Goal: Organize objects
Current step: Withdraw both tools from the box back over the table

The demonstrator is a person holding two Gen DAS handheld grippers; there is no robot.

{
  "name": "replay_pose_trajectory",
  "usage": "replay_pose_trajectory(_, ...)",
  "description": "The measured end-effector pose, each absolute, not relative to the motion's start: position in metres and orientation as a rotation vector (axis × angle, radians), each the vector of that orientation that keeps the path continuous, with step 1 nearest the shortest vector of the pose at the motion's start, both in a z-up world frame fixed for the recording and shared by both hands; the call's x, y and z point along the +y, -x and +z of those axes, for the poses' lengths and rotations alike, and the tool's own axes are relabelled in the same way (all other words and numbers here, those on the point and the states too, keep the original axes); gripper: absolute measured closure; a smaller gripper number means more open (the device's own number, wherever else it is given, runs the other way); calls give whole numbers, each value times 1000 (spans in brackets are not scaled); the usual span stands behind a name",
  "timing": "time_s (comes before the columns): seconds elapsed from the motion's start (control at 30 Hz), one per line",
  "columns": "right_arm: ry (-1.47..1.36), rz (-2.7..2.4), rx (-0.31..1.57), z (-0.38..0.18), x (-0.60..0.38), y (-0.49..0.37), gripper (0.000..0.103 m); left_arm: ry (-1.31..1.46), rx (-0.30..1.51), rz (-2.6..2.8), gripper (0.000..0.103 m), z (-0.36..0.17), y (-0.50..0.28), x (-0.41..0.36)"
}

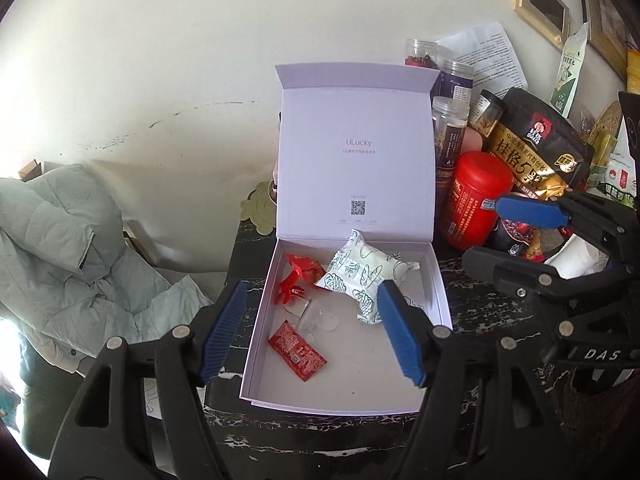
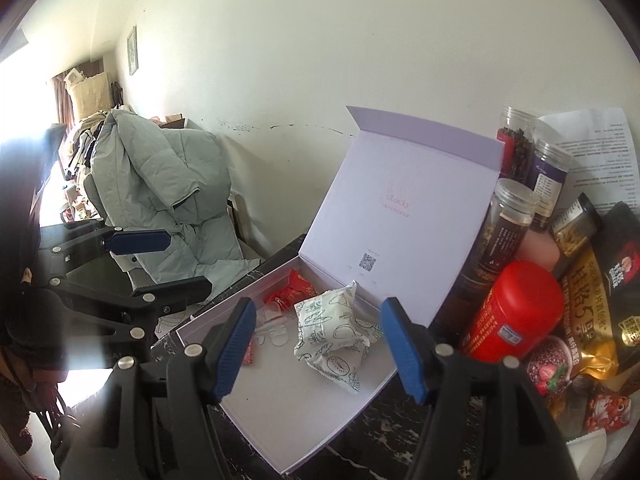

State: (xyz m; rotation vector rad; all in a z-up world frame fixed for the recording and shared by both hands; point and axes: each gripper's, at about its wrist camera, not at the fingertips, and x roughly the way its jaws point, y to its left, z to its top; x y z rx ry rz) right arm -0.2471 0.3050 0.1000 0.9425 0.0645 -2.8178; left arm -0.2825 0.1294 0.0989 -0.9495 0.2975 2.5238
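An open white gift box (image 1: 438, 280) (image 2: 192, 322) stands on the dark marble table, its lid upright against the wall. Inside lie two white patterned packets (image 1: 362, 272) (image 2: 328, 328), red snack packets (image 1: 298, 350) (image 2: 298, 286) and a clear plastic piece (image 1: 312, 314) (image 2: 274, 326). My left gripper (image 1: 316, 330) hovers above the box, open, with nothing between its blue pads. My right gripper (image 2: 318, 350) also hangs open and empty over the box. The right gripper (image 1: 532, 226) shows at the right edge of the left wrist view, and the left gripper (image 2: 156, 260) at the left of the right wrist view.
Right of the box crowd a red canister (image 1: 478, 200) (image 2: 516, 312), clear jars (image 1: 450, 128) (image 2: 514, 216), a black and gold oat bag (image 1: 540, 144) (image 2: 596, 300) and papers (image 1: 486, 52). A grey-green jacket (image 1: 68, 248) (image 2: 168, 188) lies on a chair to the left.
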Motion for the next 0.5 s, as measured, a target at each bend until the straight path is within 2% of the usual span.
replay_pose_trajectory(0.13,-914,-2832,86,110,299,228,30,912,282,2550,27,111,264,121)
replay_pose_trajectory(0.5,-878,-2868,92,127,283,185,23,868,289,2602,18,129,220,99)
